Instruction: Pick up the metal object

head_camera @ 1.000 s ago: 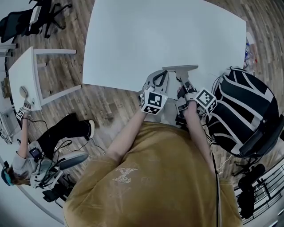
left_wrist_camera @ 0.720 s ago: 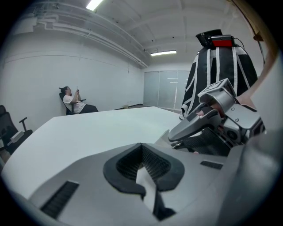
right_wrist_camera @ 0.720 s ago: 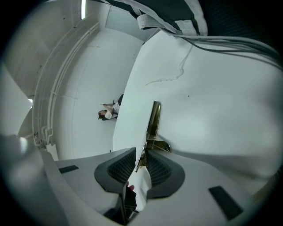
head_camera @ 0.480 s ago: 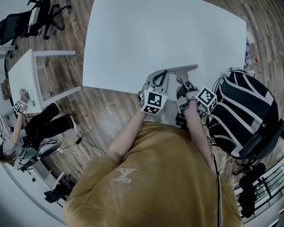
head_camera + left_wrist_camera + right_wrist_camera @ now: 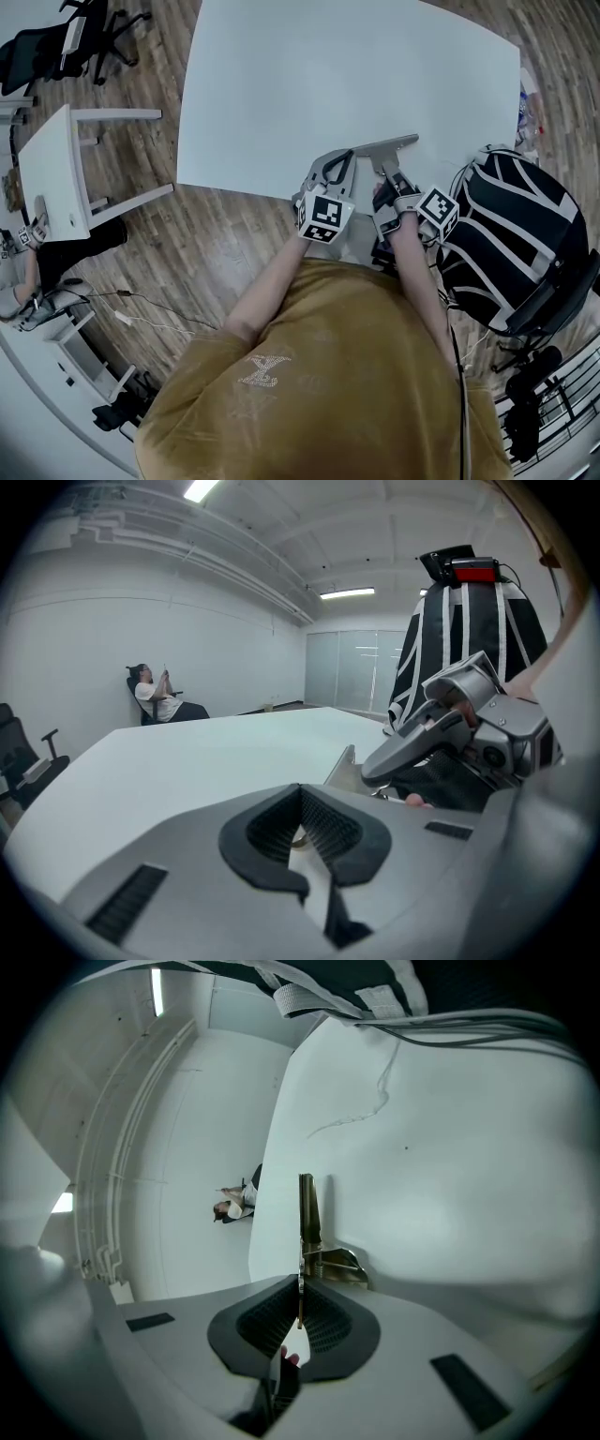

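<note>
The metal object [image 5: 384, 146], a thin grey plate with a spring clip, lies at the near edge of the white table [image 5: 328, 75]. My right gripper [image 5: 386, 174] is shut on it: in the right gripper view the plate [image 5: 307, 1218] stands edge-on between the pads of the right gripper [image 5: 300, 1307]. My left gripper [image 5: 349, 161] sits just left of it with its jaws closed. In the left gripper view the plate [image 5: 342, 766] rises beyond the left gripper [image 5: 301, 803], and a small brass-coloured bit shows in the slit below the pads.
A black-and-white backpack [image 5: 511, 234] stands at the table's right, close to my right arm. A small white side table [image 5: 52, 169] and an office chair [image 5: 56, 42] are off to the left. A person [image 5: 19, 272] is at the far left edge.
Both grippers have stayed almost in place; the plate's right end has tipped up slightly. The person at the left has moved further towards the picture's edge.
</note>
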Tool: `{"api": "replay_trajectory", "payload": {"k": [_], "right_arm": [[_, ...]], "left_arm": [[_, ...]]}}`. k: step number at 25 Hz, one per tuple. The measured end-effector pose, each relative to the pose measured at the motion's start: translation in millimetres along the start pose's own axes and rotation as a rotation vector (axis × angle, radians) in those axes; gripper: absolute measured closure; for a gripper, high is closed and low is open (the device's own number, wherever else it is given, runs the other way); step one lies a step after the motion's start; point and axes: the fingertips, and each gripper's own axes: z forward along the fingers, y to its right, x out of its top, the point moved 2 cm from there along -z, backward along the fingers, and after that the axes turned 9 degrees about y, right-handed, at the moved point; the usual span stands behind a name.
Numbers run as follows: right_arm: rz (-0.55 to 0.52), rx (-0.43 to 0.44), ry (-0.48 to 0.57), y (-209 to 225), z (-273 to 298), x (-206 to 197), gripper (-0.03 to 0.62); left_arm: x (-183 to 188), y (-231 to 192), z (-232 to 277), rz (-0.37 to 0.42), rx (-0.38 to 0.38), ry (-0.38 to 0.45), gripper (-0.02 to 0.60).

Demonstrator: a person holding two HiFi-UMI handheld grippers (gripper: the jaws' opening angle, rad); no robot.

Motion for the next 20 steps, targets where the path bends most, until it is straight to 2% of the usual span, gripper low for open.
{"api": "replay_trajectory", "payload": {"k": [14,20], "right_arm": [[-0.144,0.048,-0.023,-24,-12,-1,0.585],[-0.207,0.104,-0.037,-45,-12,-1,0.585]], "left_arm": [[12,0,-14,-0.033,0.024,0.037,0.575],[30,-6,-18,-0.034,0.053,0.082,0.575]]}}
